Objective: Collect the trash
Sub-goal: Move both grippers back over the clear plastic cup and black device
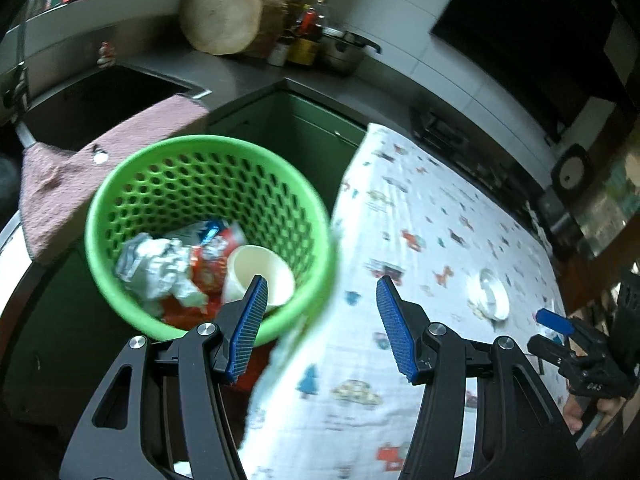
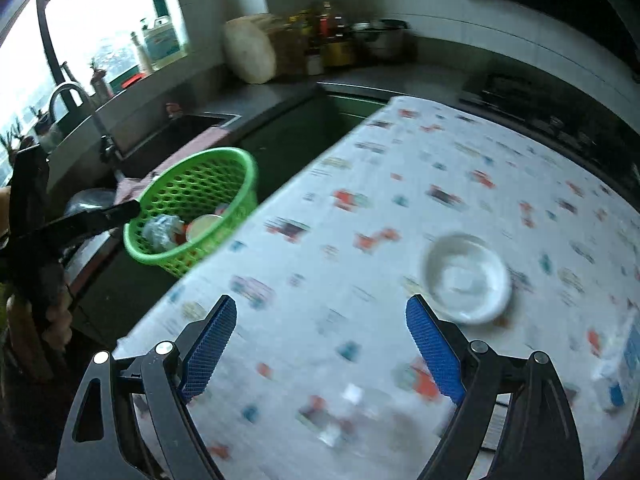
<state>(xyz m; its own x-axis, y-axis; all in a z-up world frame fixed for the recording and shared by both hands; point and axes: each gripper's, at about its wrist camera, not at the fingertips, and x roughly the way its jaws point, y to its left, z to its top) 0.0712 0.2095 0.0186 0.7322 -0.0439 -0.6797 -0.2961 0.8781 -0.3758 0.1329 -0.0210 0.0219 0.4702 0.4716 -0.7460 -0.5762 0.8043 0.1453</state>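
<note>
both empty, the left gripper (image 1: 320,328) gapes wide beside the bin (image 1: 208,248) of trash and the right gripper (image 2: 320,344) gapes wide short of the bowl (image 2: 466,278) on the desk (image 2: 360,208), likely the next pick.

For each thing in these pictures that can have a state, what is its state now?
left tool: open, holds nothing.
right tool: open, holds nothing.
green basket: beside the table, holds trash.
paper cup: in the basket, on its side.
crumpled paper: in the basket.
white bowl: upright on the tablecloth.
</note>
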